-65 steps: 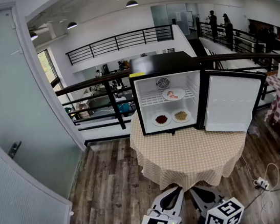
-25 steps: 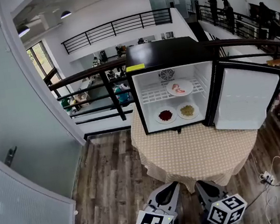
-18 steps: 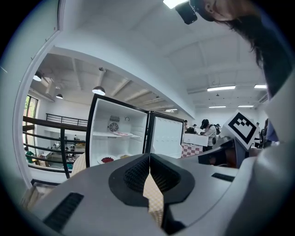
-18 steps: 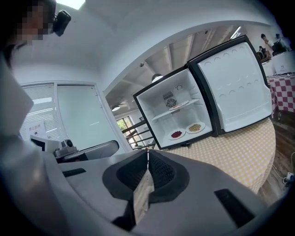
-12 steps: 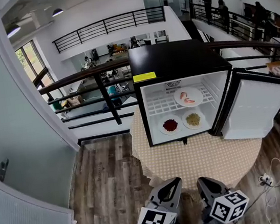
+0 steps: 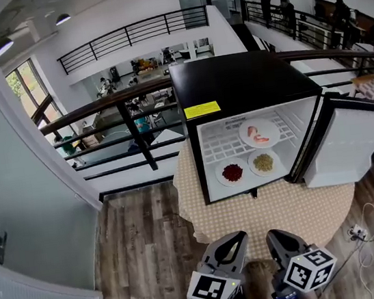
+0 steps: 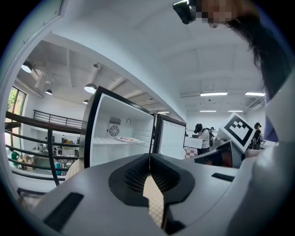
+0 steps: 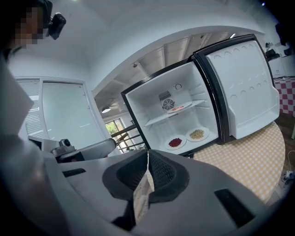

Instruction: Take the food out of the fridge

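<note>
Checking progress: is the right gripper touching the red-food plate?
Apart. Head view: right gripper hangs at the table edge; red-food plate sits inside the fridge.

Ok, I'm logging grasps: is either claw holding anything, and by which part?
Nothing is held. The left claw and right claw are both shut with nothing between them; the food sits in the fridge.

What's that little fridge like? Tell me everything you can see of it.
The fridge is a small black box, white inside, standing on a round table with a checked cloth. Its door is swung wide open to the right. A yellow sticker sits on its top front edge. A wire shelf carries a plate of pink food; a plate of red food and a plate of yellowish food lie on its floor. A round fan vent shows on the back wall.
</note>
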Demonstrator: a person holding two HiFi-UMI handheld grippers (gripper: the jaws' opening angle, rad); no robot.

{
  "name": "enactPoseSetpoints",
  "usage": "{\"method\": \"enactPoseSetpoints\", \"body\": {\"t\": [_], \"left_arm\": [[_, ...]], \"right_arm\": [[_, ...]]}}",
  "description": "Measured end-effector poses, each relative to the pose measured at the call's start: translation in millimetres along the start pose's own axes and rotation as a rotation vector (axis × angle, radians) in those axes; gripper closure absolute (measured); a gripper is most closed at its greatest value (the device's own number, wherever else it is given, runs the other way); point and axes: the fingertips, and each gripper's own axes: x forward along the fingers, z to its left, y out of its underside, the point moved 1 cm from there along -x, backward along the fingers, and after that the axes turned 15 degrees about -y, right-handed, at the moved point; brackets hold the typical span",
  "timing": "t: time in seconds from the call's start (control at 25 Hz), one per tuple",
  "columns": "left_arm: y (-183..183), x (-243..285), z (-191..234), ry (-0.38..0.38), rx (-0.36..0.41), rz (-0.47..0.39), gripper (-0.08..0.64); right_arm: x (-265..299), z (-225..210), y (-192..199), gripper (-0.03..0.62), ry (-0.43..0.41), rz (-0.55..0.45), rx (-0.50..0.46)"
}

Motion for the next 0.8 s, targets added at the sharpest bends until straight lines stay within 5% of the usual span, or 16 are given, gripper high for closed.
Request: {"method": "enactPoseSetpoints", "body": {"t": [0.8], "left_arm": [[13,44,-1,0.046,0.001,0.059,0.543]], "right_arm": [[4,-45,-23,0.569,0.062,-0.036,0.049]]}}
